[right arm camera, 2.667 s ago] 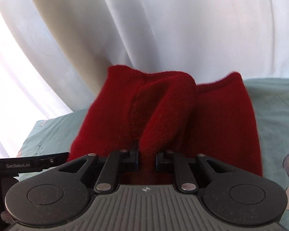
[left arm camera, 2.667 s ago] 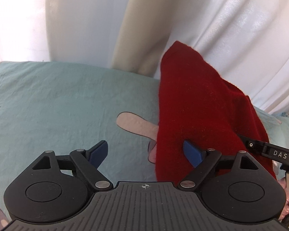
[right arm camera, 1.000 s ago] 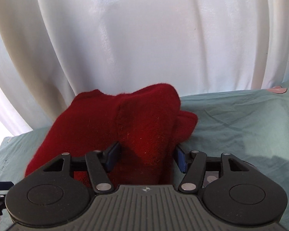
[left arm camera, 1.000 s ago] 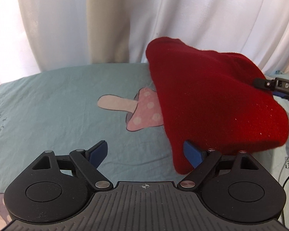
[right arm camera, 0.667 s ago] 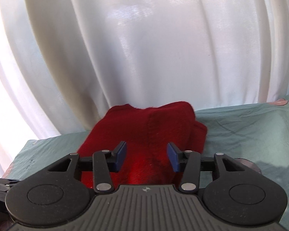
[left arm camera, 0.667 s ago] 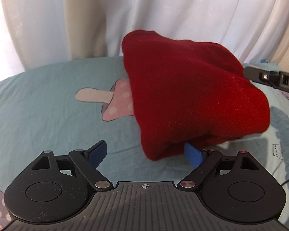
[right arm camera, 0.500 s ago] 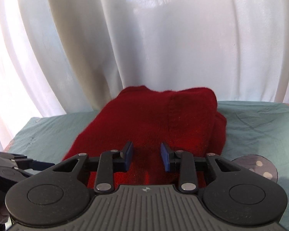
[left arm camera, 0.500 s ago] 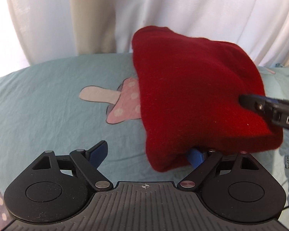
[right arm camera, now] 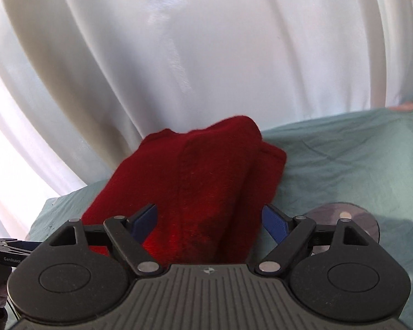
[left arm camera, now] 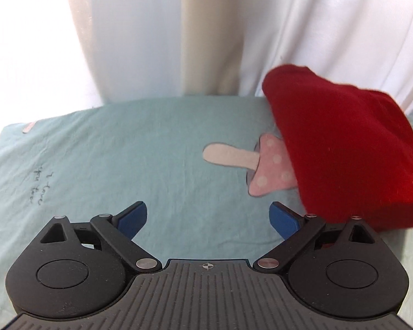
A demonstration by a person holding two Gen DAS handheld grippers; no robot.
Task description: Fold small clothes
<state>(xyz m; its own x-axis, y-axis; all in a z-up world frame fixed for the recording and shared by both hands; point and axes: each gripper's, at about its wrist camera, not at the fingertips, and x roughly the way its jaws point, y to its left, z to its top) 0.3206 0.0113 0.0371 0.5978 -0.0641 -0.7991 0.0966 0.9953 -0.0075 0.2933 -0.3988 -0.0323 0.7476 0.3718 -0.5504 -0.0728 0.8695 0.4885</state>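
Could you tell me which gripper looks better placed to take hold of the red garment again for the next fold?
Right, probably. The right gripper is open with the red garment lying between its fingers, jaws having just opened. The left gripper is open over bare sheet, garment off to its side.

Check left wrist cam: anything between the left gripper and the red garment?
Only bare teal sheet between the open left gripper and red garment, left wrist view.
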